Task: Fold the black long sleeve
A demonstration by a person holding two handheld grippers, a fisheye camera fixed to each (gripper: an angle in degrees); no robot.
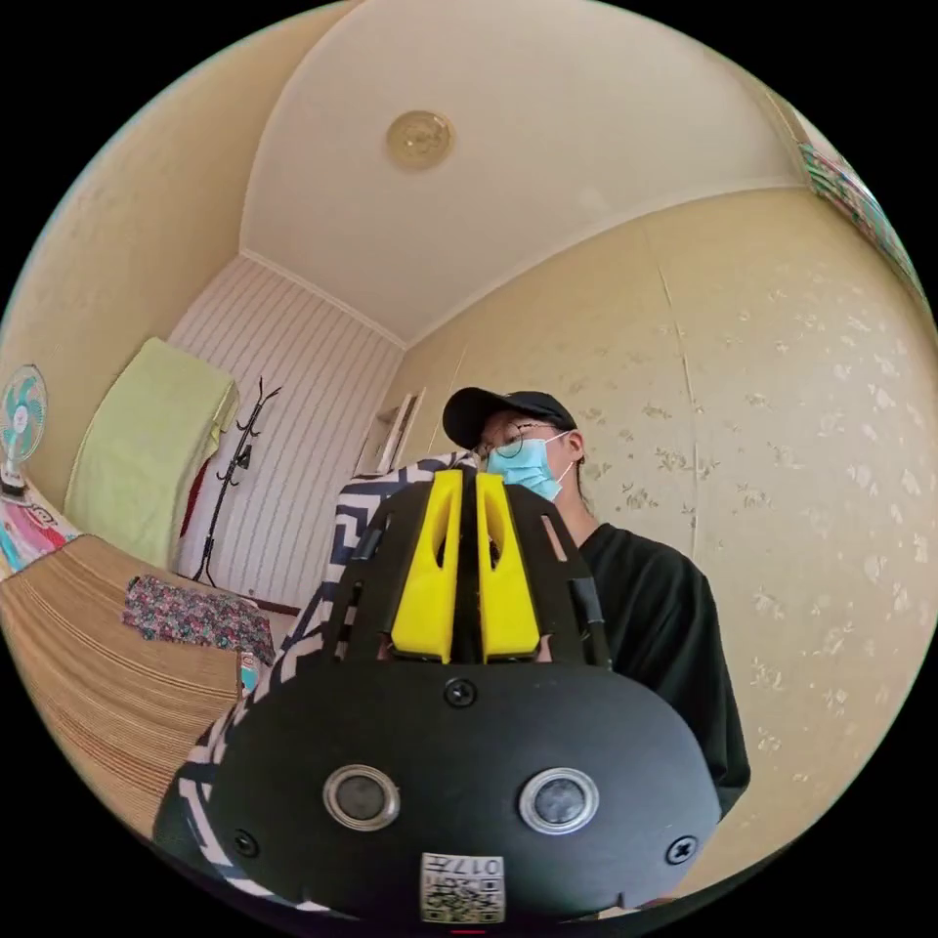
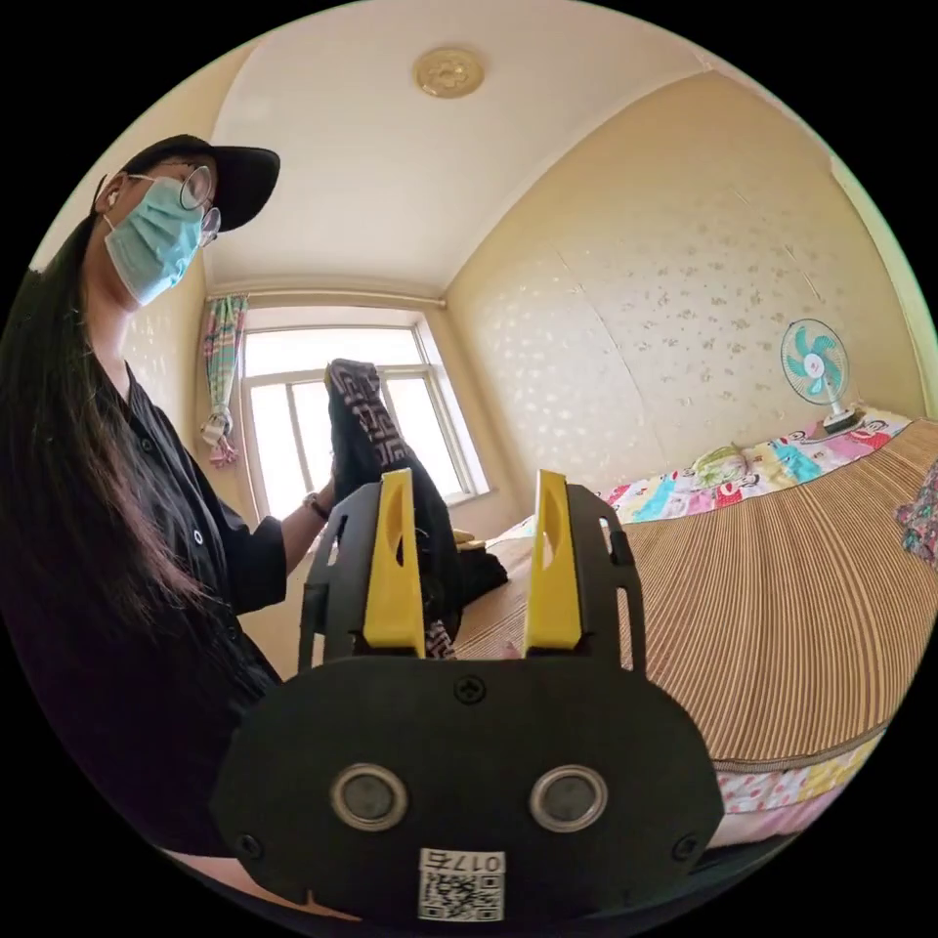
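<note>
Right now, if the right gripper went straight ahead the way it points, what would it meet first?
Probably the woven bed mat past the open right gripper; the held-up black patterned garment hangs just off to the side. Depth is unclear.

The left gripper [image 1: 467, 586] hides most of the black long sleeve [image 1: 337, 576] behind its body, so whether the closed jaws pinch cloth is unclear. In the right gripper view, the garment's lower end disappears behind the right gripper [image 2: 474, 576].

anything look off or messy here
Nothing is spilled or broken. The black patterned garment hangs bunched in the air instead of lying flat on the striped mat. The left gripper is closed against it; the right gripper is open.
</note>
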